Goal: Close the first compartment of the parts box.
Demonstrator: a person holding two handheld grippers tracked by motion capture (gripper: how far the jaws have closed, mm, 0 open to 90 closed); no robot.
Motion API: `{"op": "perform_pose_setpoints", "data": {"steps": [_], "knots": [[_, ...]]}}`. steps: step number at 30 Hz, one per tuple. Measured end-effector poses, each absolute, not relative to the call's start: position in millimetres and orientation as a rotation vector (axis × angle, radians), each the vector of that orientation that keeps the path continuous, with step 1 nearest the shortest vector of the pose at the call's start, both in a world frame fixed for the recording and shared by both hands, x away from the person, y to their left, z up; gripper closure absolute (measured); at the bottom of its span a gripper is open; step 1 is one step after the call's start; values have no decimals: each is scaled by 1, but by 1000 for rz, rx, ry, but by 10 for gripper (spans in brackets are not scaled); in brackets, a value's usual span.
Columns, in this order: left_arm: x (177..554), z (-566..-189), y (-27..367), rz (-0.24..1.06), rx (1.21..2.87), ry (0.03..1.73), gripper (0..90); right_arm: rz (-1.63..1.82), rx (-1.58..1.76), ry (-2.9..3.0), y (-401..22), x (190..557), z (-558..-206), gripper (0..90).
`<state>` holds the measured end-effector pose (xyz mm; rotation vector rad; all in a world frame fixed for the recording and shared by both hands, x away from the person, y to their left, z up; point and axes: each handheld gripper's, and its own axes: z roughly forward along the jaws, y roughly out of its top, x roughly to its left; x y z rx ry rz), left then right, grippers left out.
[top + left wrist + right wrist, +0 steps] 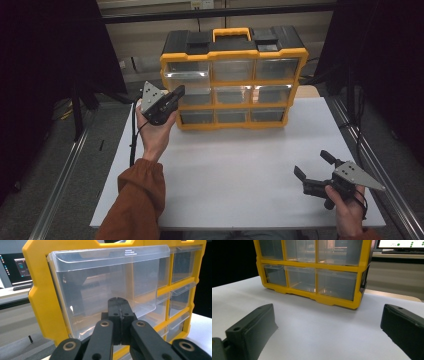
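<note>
My left gripper is matt black plastic; the drawer before it is clear, glossy plastic in a smooth yellow plastic cabinet. The table looks matt white.

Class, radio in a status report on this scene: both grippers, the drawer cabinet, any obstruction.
Left gripper shut, empty, at the top-left drawer. Right gripper open, empty, low over the table. Yellow drawer cabinet upright, top-left drawer partly out. Nothing in the way.

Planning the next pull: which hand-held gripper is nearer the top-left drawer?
Left. The left hand-held gripper sits at the top-left drawer; the right hand-held gripper hangs far back.
</note>
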<state>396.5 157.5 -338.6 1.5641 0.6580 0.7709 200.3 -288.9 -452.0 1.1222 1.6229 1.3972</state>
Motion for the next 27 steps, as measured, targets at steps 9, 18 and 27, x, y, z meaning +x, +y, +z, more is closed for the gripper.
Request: {"op": "perform_pose_setpoints", "data": {"steps": [9, 18, 27], "knots": [[399, -337, 159, 771, 1561, 659, 900, 1400, 1120, 1626, -289, 200, -452, 0], [399, -336, 158, 783, 1558, 661, 900, 1397, 1120, 1621, -289, 200, -452, 0], [402, -334, 157, 791, 1557, 660, 900, 1397, 1119, 1620, -289, 200, -452, 0]]}}
